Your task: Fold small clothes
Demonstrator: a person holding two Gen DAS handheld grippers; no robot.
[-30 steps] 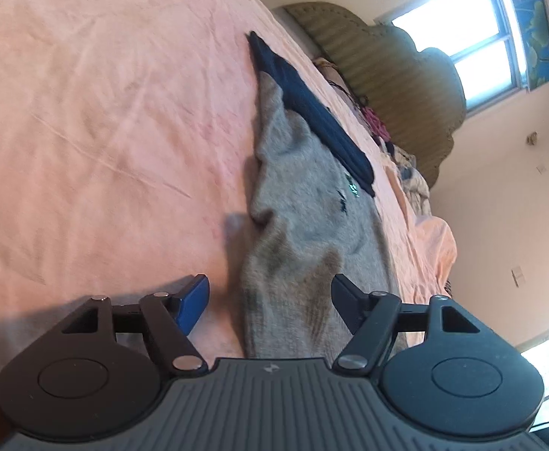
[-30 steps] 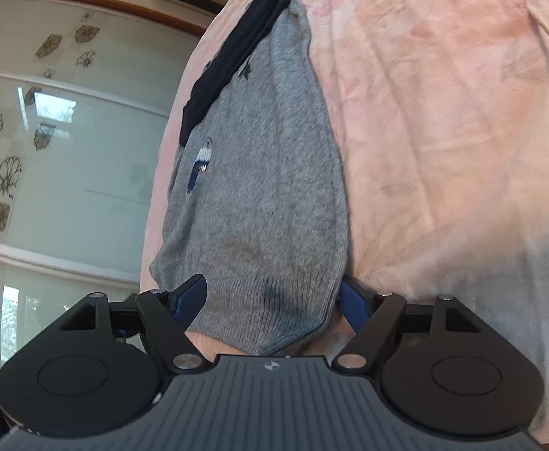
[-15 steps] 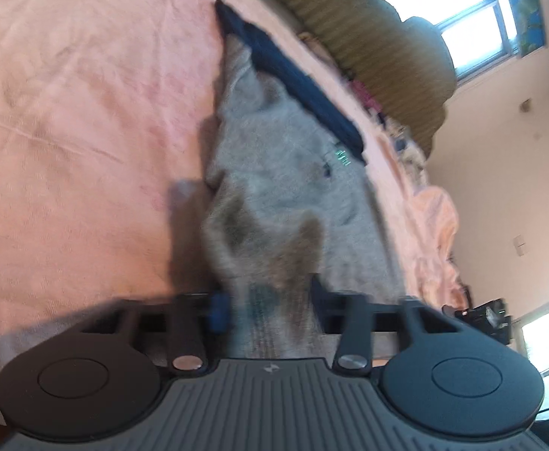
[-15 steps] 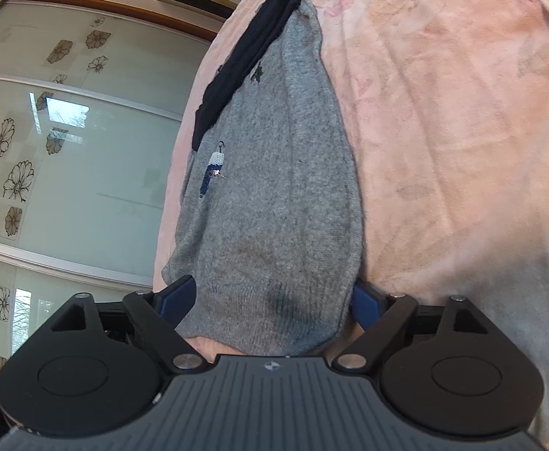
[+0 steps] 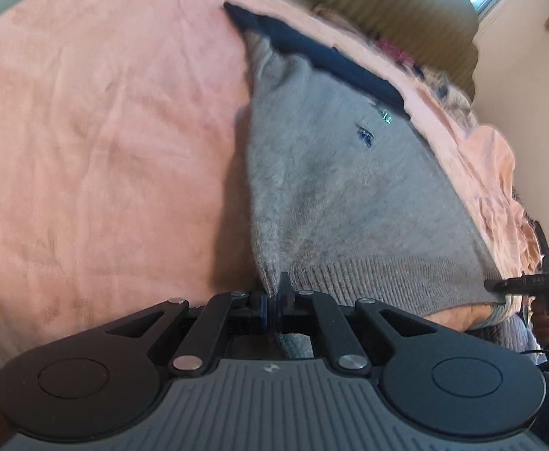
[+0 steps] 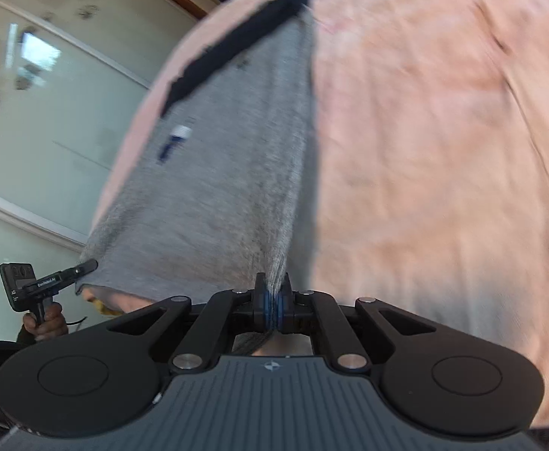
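A small grey knit sweater (image 5: 334,188) with a dark navy collar (image 5: 312,52) lies on a pink bed sheet (image 5: 97,143). My left gripper (image 5: 274,293) is shut on the ribbed hem at one bottom corner. My right gripper (image 6: 273,293) is shut on the other bottom corner of the sweater (image 6: 218,173). The hem is lifted and stretched between the two grippers. Each gripper shows at the edge of the other's view: the right gripper (image 5: 499,285) in the left wrist view, the left gripper (image 6: 86,265) in the right wrist view.
A padded olive headboard (image 5: 379,3) and a pile of clothes (image 5: 443,86) are at the far end of the bed. Rumpled pink bedding (image 5: 499,195) lies to the right. Glass wardrobe doors (image 6: 49,112) stand beyond the bed edge.
Both grippers were open around the sweater's hem a second ago. They have closed on its two bottom corners and lifted the hem off the bed.
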